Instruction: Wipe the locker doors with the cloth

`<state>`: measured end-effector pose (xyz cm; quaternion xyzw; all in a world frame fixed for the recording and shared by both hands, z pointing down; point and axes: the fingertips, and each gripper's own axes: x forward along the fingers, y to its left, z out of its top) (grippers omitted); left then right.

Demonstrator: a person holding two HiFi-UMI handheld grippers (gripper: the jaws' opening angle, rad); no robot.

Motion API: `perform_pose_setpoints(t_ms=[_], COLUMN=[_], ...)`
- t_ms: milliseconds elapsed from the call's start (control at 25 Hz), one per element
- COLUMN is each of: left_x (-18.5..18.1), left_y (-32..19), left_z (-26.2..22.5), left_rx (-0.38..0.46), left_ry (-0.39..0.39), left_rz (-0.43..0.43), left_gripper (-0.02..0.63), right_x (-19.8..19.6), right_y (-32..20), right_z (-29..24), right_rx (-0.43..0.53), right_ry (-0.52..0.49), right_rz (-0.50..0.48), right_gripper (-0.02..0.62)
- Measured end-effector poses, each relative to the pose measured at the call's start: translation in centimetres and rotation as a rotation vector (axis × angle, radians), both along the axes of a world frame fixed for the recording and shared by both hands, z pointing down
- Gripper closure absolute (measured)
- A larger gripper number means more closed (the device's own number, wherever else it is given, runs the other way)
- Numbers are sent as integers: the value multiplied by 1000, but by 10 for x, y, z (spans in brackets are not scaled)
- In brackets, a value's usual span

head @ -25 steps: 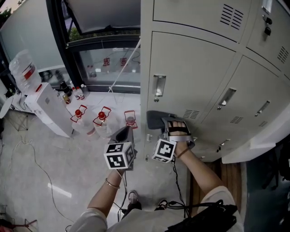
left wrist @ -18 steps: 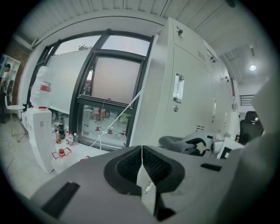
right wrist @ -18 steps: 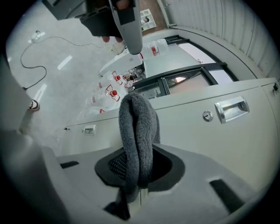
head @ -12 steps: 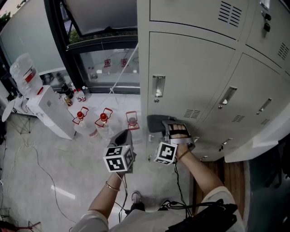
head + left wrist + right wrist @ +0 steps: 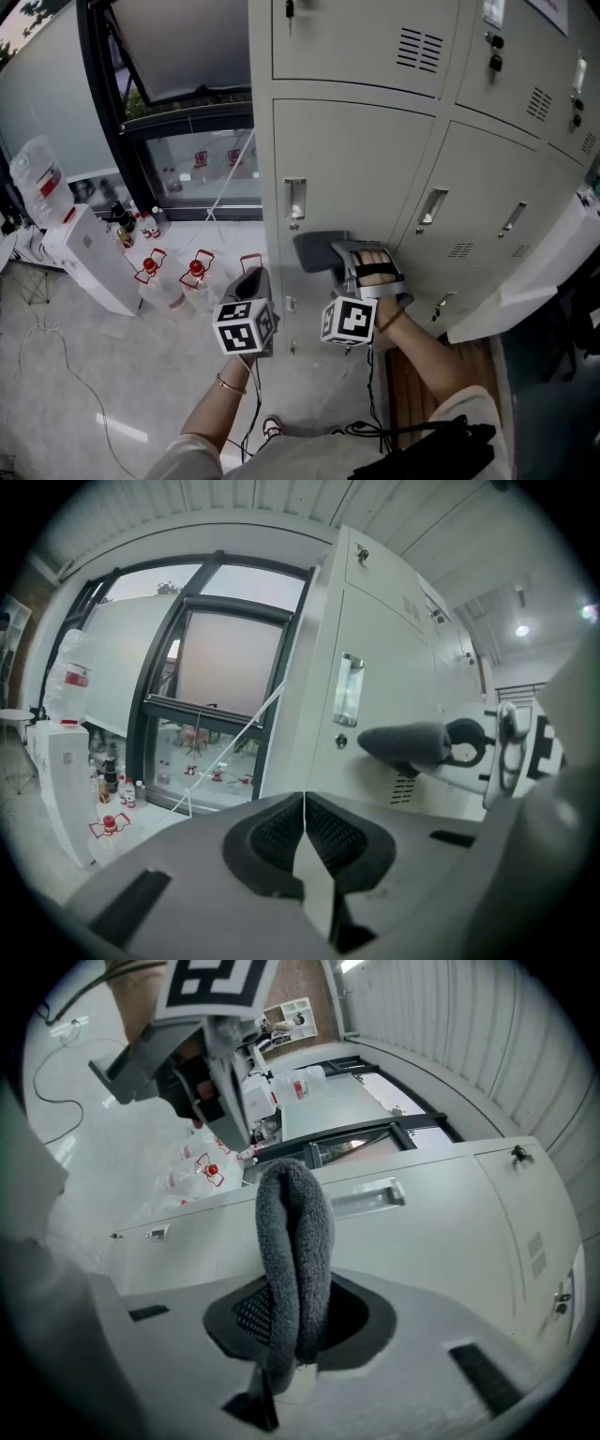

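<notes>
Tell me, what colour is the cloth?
Dark grey. The cloth shows best in the right gripper view.

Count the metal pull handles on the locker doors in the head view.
4: one handle above the cloth, two further right, one low beside the right hand. Others may be hidden.

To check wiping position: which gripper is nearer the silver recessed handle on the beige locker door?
Right. The right gripper holds a grey cloth just below the handle; the left gripper hangs lower left, off the door.
</notes>
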<state>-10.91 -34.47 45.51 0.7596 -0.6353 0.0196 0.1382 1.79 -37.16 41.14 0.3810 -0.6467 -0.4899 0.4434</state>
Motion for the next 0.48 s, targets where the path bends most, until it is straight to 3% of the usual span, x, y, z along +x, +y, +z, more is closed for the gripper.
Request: perform_pose_setpoints(t_ms=[480], left_x=[39], left_y=[-16], left_z=[-88], left_rx=[146], left_ry=[15], left_rz=[57], left_gripper=[597], right_x=[64], right_y=[-1], right_z=[-169], right_rx=[289], right_ry=[34], right_rz=[74], right_gripper=[525])
